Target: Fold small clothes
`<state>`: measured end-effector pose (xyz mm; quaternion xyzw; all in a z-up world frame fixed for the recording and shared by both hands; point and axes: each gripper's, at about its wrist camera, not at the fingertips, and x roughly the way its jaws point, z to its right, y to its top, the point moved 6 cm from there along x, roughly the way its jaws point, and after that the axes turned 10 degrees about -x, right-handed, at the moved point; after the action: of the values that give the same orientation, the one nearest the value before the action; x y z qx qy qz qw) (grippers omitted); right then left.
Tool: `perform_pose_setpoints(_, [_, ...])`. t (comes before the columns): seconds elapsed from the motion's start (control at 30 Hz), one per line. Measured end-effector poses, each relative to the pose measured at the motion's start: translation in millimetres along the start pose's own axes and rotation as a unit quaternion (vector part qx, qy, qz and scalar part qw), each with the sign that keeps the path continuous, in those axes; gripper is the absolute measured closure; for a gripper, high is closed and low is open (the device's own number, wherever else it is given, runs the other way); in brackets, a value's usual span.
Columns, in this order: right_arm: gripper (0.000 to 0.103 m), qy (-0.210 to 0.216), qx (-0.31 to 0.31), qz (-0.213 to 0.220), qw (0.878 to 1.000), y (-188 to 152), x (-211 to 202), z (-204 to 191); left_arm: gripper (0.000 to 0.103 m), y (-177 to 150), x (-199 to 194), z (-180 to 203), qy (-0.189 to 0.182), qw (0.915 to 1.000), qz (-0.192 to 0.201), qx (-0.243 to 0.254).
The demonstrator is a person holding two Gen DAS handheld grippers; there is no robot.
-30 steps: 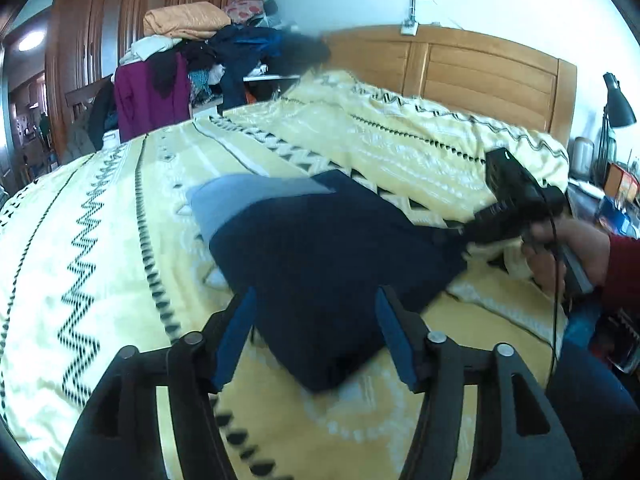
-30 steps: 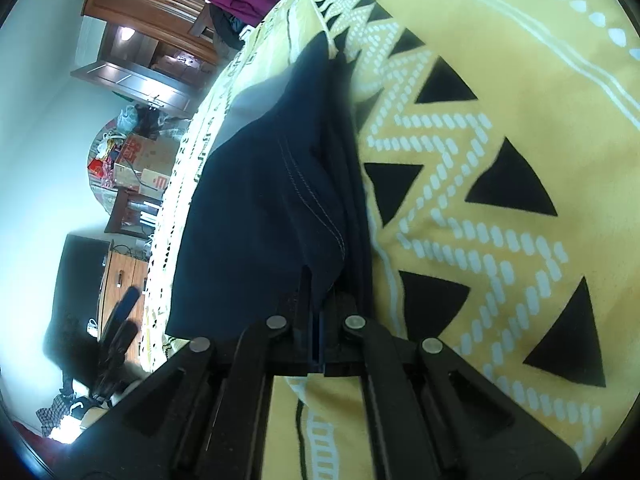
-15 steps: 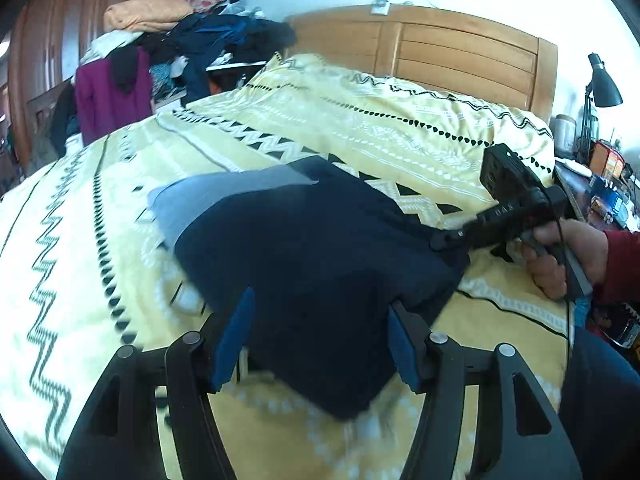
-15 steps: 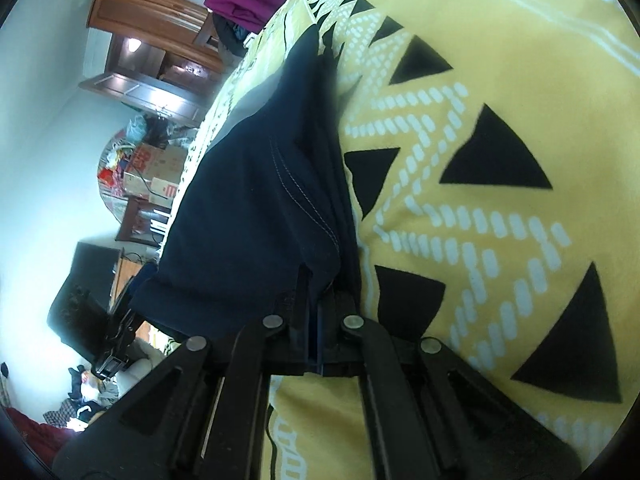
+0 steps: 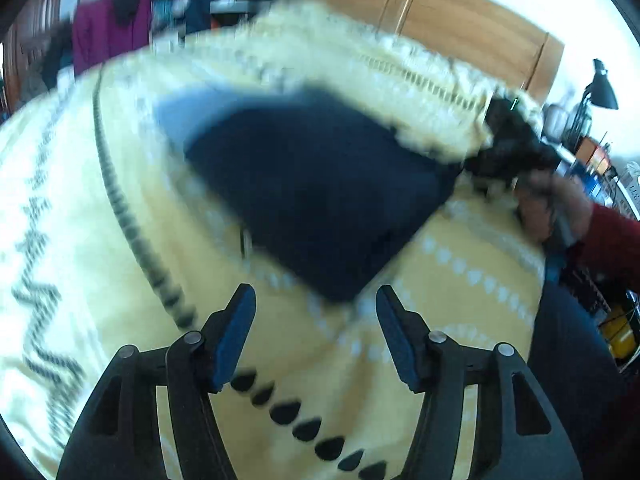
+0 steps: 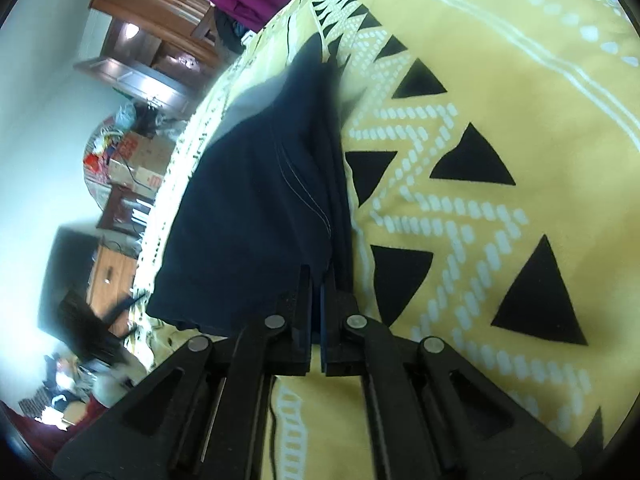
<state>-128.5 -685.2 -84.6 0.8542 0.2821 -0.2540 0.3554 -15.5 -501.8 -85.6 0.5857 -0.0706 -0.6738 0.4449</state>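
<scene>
A folded dark navy garment (image 5: 320, 184) with a pale blue part at its far left lies on the yellow patterned bedspread (image 5: 100, 240). My left gripper (image 5: 312, 304) is open, its blue pads just short of the garment's near corner and holding nothing. In the right wrist view the same navy garment (image 6: 260, 200) runs away from the camera, and my right gripper (image 6: 318, 276) is shut on its near edge. The right gripper's body (image 5: 508, 148) shows blurred at the garment's right corner in the left wrist view, held by a hand (image 5: 552, 208) in a red sleeve.
A wooden headboard (image 5: 460, 28) stands behind the bed. Piled clothes (image 5: 120, 28) sit at the back left by a wardrobe. A black desk lamp (image 5: 600, 92) and a cluttered side table are at the right. Boxes (image 6: 136, 156) and furniture lie beyond the bed's far side.
My left gripper has drawn back, so the garment's near corner no longer lies between its open fingers. The right gripper stays shut on the garment's edge, which has shifted slightly.
</scene>
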Motion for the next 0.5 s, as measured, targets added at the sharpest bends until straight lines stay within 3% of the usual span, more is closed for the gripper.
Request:
perform_pose_setpoints(0.13, [0.102, -0.005, -0.001, -0.005, 1.0, -1.2, 8.6, -2.1, 0.036, 59.5, -31.6, 17.8, -0.032, 0.9936, 0.108, 0.012])
perform_pose_setpoints(0.23, [0.103, 0.007, 0.007, -0.003, 1.0, -3.0, 11.9, 2.2, 0.033, 88.7, -12.3, 16.9, 0.002, 0.991, 0.132, 0.026])
perform_pose_setpoints(0.3, [0.103, 0.01, 0.006, -0.002, 1.0, -4.3, 11.4, 2.8, 0.034, 87.2, 28.7, 6.6, 0.022, 0.9947, 0.093, 0.038])
perform_pose_setpoints(0.33, [0.103, 0.01, 0.006, -0.002, 1.0, -4.8, 11.2, 2.2, 0.034, 77.0, 53.8, 3.8, 0.023, 0.9973, 0.048, 0.05])
perform_pose_setpoints(0.37, [0.103, 0.012, 0.006, -0.006, 1.0, -6.1, 12.5, 2.3, 0.033, 49.8, 91.6, 1.9, 0.041, 0.9954, -0.027, 0.083])
perform_pose_setpoints(0.4, [0.103, 0.012, 0.004, -0.005, 1.0, -7.5, 13.2, 3.1, 0.029, 27.4, 110.5, 2.0, 0.053, 0.9909, -0.054, 0.111])
perform_pose_setpoints(0.43, [0.103, 0.015, 0.004, -0.003, 1.0, -7.9, 13.1, 4.0, 0.029, 25.0, 106.0, 3.2, 0.046, 0.9916, -0.03, 0.117])
perform_pose_setpoints(0.5, [0.103, 0.021, 0.004, 0.0, 1.0, -7.3, 13.5, 7.1, 0.031, 38.9, 89.7, 0.3, 0.024, 0.9953, -0.039, 0.085])
